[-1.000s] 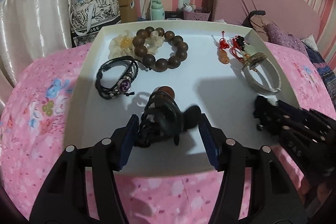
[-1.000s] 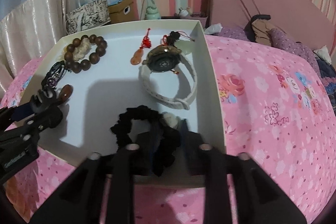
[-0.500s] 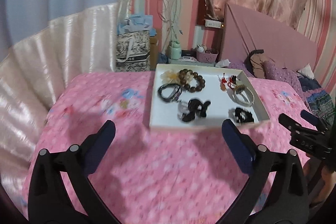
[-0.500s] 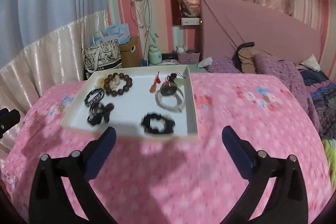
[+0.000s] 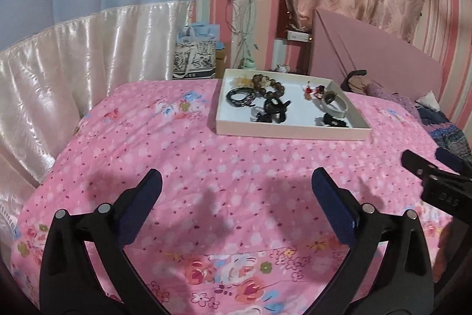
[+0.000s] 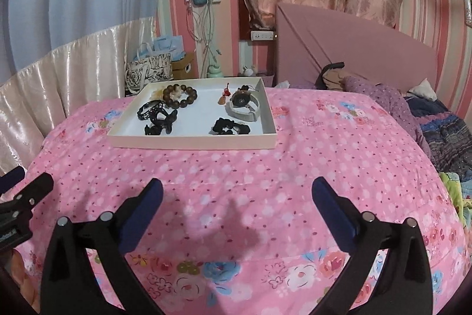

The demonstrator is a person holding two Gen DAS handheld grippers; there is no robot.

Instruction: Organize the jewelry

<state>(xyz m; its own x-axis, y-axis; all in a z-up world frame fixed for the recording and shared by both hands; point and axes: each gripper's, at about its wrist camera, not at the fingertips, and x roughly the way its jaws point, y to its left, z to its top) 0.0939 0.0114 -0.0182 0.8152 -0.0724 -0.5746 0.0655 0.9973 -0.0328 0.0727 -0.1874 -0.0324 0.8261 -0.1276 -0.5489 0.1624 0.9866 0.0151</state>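
A white tray [image 5: 290, 133] sits far ahead on the pink floral bedspread; it also shows in the right wrist view [image 6: 191, 143]. In it lie a brown bead bracelet [image 6: 180, 96], a black cord bracelet [image 6: 147, 109], a black hair clip [image 6: 160, 123], a black scrunchie [image 6: 231, 126], a white-strapped watch [image 6: 244, 105] and red charms [image 6: 224, 95]. My left gripper [image 5: 236, 197] is open and empty, well back from the tray. My right gripper [image 6: 236, 204] is open and empty too, and shows in the left wrist view [image 5: 436, 176].
The pink bedspread [image 6: 324, 155] covers the bed around the tray. A pink headboard [image 6: 354, 43], pillows and a dark blanket [image 6: 442, 135] lie to the right. A satin curtain [image 5: 73, 55], a printed tote bag [image 5: 194, 59] and a cardboard box stand behind the bed.
Both grippers let go of the hair clip and the scrunchie in the tray, opened wide and pulled far back over the bedspread. The clip and scrunchie now lie in the tray.
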